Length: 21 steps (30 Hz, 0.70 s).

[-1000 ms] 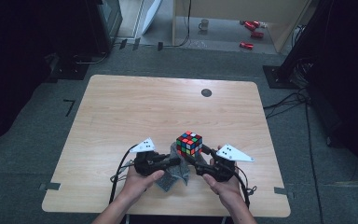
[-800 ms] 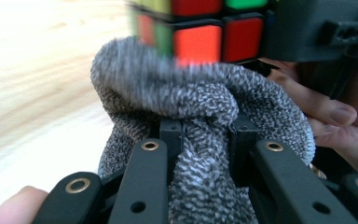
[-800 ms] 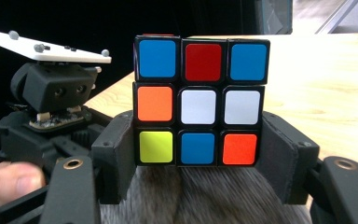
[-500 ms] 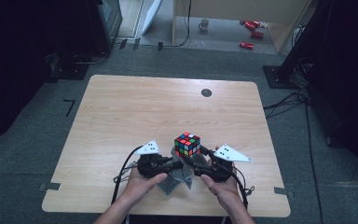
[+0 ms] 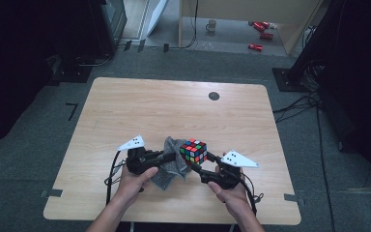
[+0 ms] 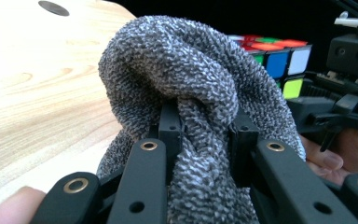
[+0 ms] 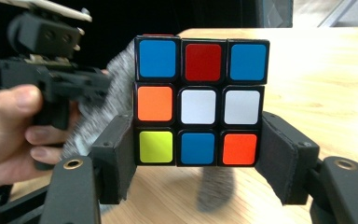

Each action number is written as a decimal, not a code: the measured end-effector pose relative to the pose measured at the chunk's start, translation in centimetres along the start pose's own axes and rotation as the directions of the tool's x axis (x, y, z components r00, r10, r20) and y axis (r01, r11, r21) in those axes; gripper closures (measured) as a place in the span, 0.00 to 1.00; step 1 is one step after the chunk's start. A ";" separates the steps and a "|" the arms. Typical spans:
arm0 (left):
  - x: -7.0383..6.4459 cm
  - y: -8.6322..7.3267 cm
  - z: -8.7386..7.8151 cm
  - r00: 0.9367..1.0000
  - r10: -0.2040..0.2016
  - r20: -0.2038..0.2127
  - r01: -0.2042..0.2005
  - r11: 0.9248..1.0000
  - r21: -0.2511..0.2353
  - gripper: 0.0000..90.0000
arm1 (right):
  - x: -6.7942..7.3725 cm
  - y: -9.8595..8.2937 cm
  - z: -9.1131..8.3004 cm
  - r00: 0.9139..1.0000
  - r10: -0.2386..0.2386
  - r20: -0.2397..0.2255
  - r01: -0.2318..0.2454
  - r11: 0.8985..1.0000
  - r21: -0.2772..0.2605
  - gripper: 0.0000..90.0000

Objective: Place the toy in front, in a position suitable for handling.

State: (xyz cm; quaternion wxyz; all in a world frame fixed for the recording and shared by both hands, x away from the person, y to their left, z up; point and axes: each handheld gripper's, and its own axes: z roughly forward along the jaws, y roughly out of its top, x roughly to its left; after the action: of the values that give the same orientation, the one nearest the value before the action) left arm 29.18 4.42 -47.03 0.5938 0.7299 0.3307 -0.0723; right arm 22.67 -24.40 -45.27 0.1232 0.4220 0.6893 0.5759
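A scrambled Rubik's cube (image 5: 193, 151) is held just above the wooden table (image 5: 174, 106), near its front edge. My right gripper (image 5: 199, 162) is shut on the cube (image 7: 200, 100), its pads pressing the bottom row from both sides. A grey knitted cloth (image 5: 170, 162) bunches against the cube's left side. My left gripper (image 5: 173, 155) is shut on that cloth (image 6: 196, 93), a thick fold pinched between its jaws. In the left gripper view the cube (image 6: 279, 58) sits behind the cloth, with the right gripper (image 6: 349, 98) beside it.
A small dark round hole (image 5: 214, 95) marks the table's far side. The far and side parts of the tabletop are bare wood. Cables, a mug (image 5: 212, 24) and red objects (image 5: 260, 35) lie on the floor beyond the table.
The left gripper has shifted left and lifted the cloth from the table between the hands up against the cube's left side. The cube and right gripper have barely moved.
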 end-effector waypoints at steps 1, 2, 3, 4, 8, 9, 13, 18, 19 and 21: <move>0.0 0.0 0.0 1.000 0.000 0.000 0.000 1.000 0.000 0.83 | 0.0 0.0 0.0 1.000 0.000 0.000 0.000 1.000 0.000 0.39; -0.1 -0.1 0.2 1.000 0.001 0.005 -0.001 1.000 0.015 0.83 | 0.2 0.2 -0.1 1.000 -0.007 -0.010 0.007 1.000 -0.008 0.39; -0.1 -0.2 0.5 1.000 0.001 0.011 -0.001 1.000 0.027 0.83 | 0.2 0.2 -0.1 1.000 -0.007 -0.010 0.007 1.000 -0.008 0.39; -0.4 -0.5 1.1 1.000 0.005 0.024 -0.006 0.999 0.052 0.83 | 0.4 0.3 -0.3 1.000 -0.012 -0.017 0.012 1.000 -0.020 0.39; -0.3 -0.3 0.8 1.000 0.005 0.012 -0.006 1.000 0.029 0.83 | 0.1 0.2 -0.2 1.000 -0.022 -0.020 0.022 1.000 -0.016 0.38; -0.3 -0.3 0.8 1.000 0.005 0.012 -0.006 1.000 0.029 0.83 | 0.1 0.2 -0.2 1.000 -0.022 -0.020 0.022 1.000 -0.016 0.38; 0.4 0.4 -0.6 0.999 -0.022 0.030 0.023 0.999 -0.032 0.83 | 0.2 -0.5 0.4 0.998 -0.050 -0.035 0.052 0.997 0.049 0.39; 0.8 1.1 -1.9 0.997 -0.031 0.068 0.036 0.997 -0.073 0.82 | 0.9 -0.6 0.9 0.995 -0.083 -0.049 0.086 0.994 0.064 0.39; 0.9 1.2 -2.1 0.996 -0.032 0.078 0.039 0.996 -0.084 0.82 | 1.1 -0.7 1.0 0.994 -0.103 -0.046 0.106 0.992 0.073 0.39; 0.8 1.5 -2.7 0.993 -0.038 0.110 0.051 0.992 -0.116 0.82 | 1.3 -0.9 1.1 0.992 -0.123 -0.036 0.125 0.988 0.088 0.39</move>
State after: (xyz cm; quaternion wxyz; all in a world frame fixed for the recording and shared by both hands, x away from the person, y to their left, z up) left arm 29.89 7.06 -45.43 0.6512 0.6810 0.3181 -0.1051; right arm 22.26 -22.67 -46.01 0.1290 0.3746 0.7412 0.5419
